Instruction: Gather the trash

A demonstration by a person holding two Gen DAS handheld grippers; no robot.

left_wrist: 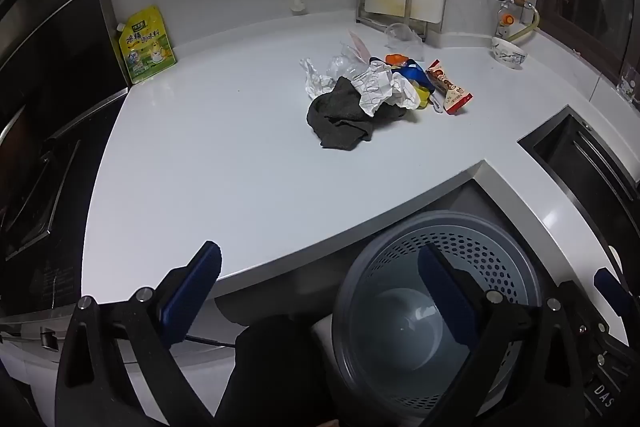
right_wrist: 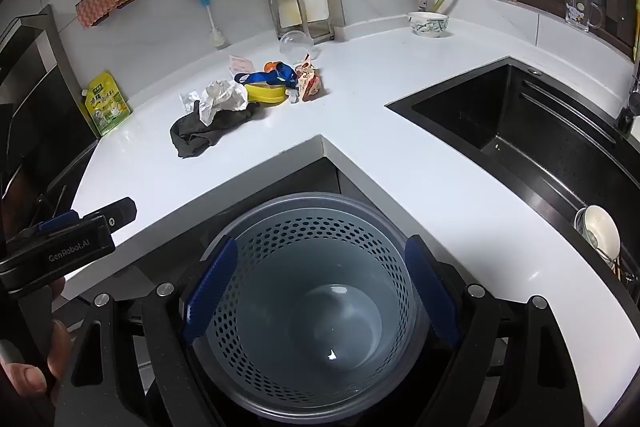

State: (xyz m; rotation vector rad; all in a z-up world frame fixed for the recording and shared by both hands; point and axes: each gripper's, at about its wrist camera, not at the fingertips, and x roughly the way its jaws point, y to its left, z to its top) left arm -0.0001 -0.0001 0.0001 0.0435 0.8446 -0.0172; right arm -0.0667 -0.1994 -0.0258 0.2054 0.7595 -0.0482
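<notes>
Both grippers, left [left_wrist: 320, 291] and right [right_wrist: 320, 287], hang with jaws wide apart and nothing between them, above the empty grey bin [right_wrist: 304, 307] below the counter's [right_wrist: 400, 155] corner. The trash pile [left_wrist: 380, 91] lies farther back on the counter, beside a dark cloth [left_wrist: 340, 119].

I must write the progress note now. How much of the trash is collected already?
Nothing looks done: the grey bin below the counter edge is empty. Nothing is in hand either; the left claw and right claw are both open and hold nothing. The whole trash pile remains on the white counter.
</notes>
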